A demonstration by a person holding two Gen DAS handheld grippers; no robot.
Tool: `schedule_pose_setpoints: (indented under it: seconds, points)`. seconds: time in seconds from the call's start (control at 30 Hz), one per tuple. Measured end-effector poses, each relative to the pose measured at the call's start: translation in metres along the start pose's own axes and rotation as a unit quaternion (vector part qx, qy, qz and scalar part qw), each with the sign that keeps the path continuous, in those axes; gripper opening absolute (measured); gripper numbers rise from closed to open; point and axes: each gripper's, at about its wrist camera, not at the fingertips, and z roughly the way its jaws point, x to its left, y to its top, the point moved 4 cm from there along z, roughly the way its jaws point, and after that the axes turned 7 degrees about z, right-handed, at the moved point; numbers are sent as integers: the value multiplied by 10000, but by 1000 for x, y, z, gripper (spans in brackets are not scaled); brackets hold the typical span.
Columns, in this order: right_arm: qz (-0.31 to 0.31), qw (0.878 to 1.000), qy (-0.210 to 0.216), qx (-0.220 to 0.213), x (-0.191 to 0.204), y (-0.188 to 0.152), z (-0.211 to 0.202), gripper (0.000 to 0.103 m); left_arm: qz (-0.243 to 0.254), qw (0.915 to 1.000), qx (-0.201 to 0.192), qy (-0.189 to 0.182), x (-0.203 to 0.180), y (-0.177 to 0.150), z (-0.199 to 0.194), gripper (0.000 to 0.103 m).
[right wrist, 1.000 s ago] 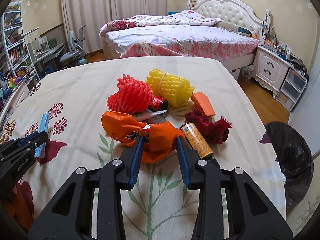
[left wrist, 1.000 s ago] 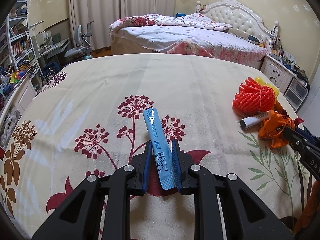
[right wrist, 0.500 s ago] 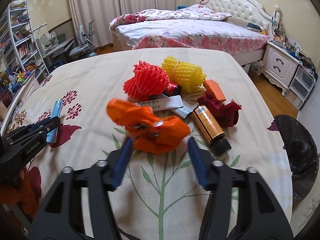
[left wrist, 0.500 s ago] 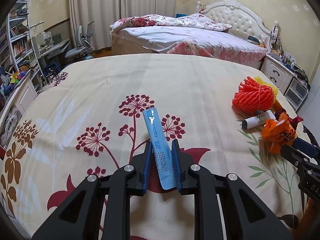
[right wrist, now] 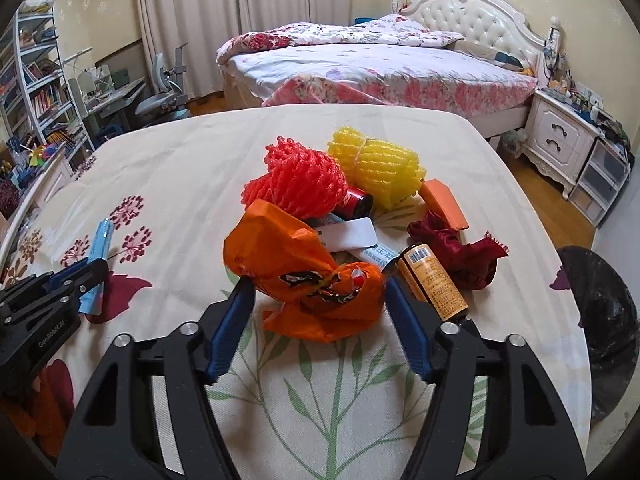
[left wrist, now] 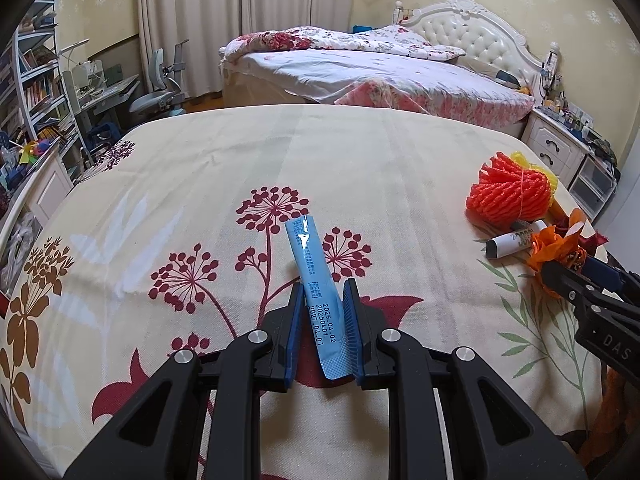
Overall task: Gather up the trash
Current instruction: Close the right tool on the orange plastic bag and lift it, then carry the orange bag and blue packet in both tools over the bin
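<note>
My left gripper (left wrist: 322, 288) is shut on the lower end of a blue sachet (left wrist: 306, 248), which lies flat on the flowered tablecloth (left wrist: 200, 168) and points away from me. It shows in the right wrist view too, the left gripper (right wrist: 80, 276) pinching the sachet (right wrist: 98, 242). My right gripper (right wrist: 316, 286) stands open. A crumpled orange plastic bag (right wrist: 296, 272) rests on the cloth between its fingers, puffed out to about the width of the gap. From the left wrist view, the right gripper (left wrist: 572, 268) and the orange bag (left wrist: 556, 240) sit at the far right.
Behind the bag lies a trash pile: red foam net (right wrist: 296, 180), yellow foam net (right wrist: 376, 164), red can (right wrist: 358, 202), white tube (right wrist: 352, 234), orange box (right wrist: 442, 204), dark red cloth (right wrist: 460, 248), amber bottle (right wrist: 434, 280). A black bin bag (right wrist: 600, 308) stands off the table's right edge.
The right jaws have spread apart from a tight pinch on the orange bag, and the bag has puffed out between them. The left gripper and sachet have not moved.
</note>
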Motion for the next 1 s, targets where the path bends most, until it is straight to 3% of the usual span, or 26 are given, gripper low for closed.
schedule_pose_setpoints:
  seconds: [0.57, 1.0]
  points:
    - [193, 9991, -140, -341, -16, 3, -26, 59, 14, 9997, -228, -86, -6, 4, -16, 21]
    - [653, 9947, -486, -624, -72, 5, -52, 59, 297, 9973, -587, -326, -44, 20, -41, 21]
